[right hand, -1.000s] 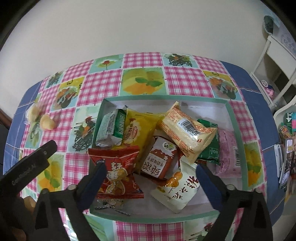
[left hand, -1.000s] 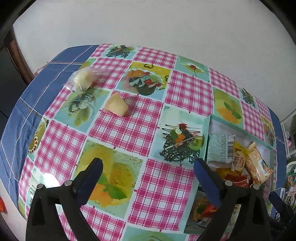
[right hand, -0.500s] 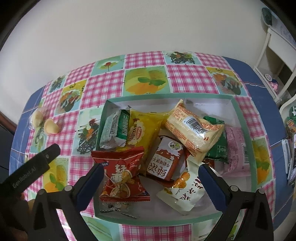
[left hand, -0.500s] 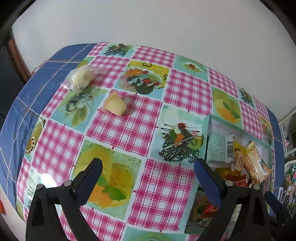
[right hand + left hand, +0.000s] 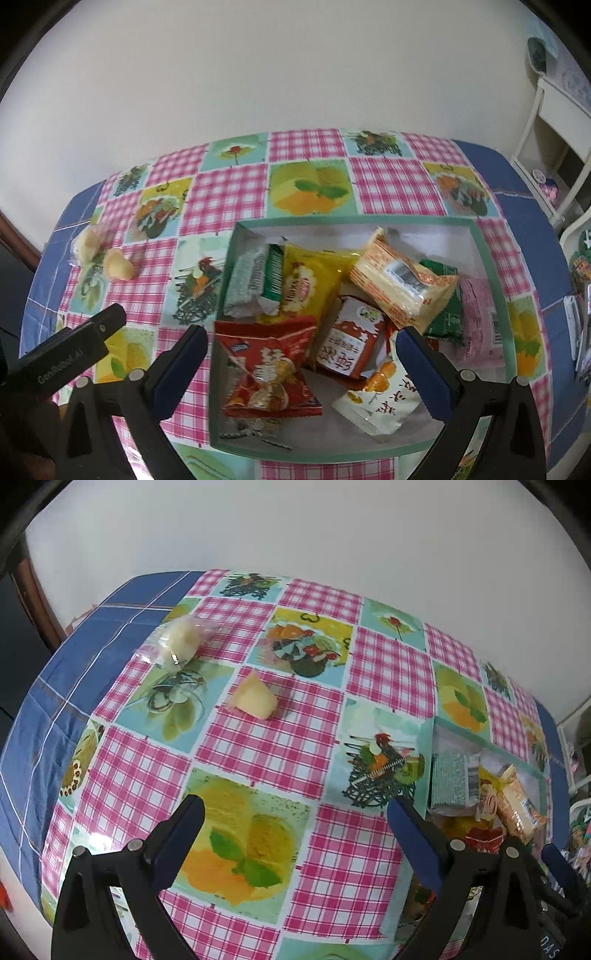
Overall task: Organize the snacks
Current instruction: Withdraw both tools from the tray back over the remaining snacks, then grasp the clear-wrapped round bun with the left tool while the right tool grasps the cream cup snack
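Backdrop: plain off-white wall behind the counter (image 5: 280, 746), which wears a glossy cloth of pink gingham squares and fruit-print squares, blue-bordered at both ends.
Loose snacks: two pale yellow pieces near the counter's left end, just beside each other. The wrapped snack (image 5: 179, 640) sits in crinkled clear film; the unwrapped wedge (image 5: 256, 701) lies bare on a pink square.
Left gripper (image 5: 295, 825): jaws wide apart, nothing between them, hovering over a lemon-print square, well apart from both loose pieces. Its lower body is cut off by the frame edge.
Box (image 5: 491, 280): shallow, rectangular, teal rim, white inside, right of centre on the counter.
Box contents: about nine soft packets, overlapping; exact count uncertain. Identifiable are a green-and-silver packet (image 5: 255, 280), yellow packet (image 5: 308, 286), red crinkled packet (image 5: 267, 369), red-and-white packet (image 5: 349, 345), orange-striped barcode packet (image 5: 402, 282), white packet with orange print (image 5: 380, 400), pink packet (image 5: 480, 325).
Hidden: a dark green packet (image 5: 445, 317) lies largely under the orange-striped one.
Right gripper (image 5: 301, 356): jaws spread wide, empty, poised above the box's near half.
Right margin: white furniture (image 5: 554, 122) and small clutter, too distorted to identify.
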Action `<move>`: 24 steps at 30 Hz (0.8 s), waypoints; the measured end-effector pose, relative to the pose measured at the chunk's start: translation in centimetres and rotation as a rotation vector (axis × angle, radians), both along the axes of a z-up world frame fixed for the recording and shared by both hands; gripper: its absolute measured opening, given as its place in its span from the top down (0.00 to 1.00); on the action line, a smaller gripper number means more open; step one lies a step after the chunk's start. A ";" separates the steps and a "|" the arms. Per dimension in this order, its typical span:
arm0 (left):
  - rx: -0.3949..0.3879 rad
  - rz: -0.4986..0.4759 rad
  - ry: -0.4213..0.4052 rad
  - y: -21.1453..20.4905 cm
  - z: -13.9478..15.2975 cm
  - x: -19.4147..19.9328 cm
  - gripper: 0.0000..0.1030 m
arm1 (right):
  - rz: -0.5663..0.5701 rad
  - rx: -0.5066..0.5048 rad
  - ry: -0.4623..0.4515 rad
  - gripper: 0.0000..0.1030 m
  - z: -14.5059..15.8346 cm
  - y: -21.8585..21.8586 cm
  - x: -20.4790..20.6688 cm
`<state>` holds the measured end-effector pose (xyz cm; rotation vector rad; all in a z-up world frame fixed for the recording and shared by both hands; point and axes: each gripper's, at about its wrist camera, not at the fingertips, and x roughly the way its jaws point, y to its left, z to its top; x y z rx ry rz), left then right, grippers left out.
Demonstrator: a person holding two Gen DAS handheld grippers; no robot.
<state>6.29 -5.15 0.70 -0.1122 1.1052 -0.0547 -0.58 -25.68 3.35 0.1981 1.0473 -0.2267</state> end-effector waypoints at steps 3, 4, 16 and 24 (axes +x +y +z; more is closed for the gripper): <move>-0.025 0.030 -0.010 1.7 0.3 0.2 0.04 | 0.017 0.011 -0.031 0.00 0.5 0.8 0.2; -0.023 0.040 -0.020 2.3 0.4 0.2 0.04 | 0.022 0.013 -0.042 0.00 0.8 1.1 0.2; -0.048 0.085 0.004 8.6 -0.6 1.9 0.04 | 0.142 0.072 -0.116 0.00 1.7 7.0 2.6; -0.076 0.088 0.049 14.0 -0.5 5.9 0.04 | 0.235 0.141 -0.060 0.00 -0.4 11.1 6.8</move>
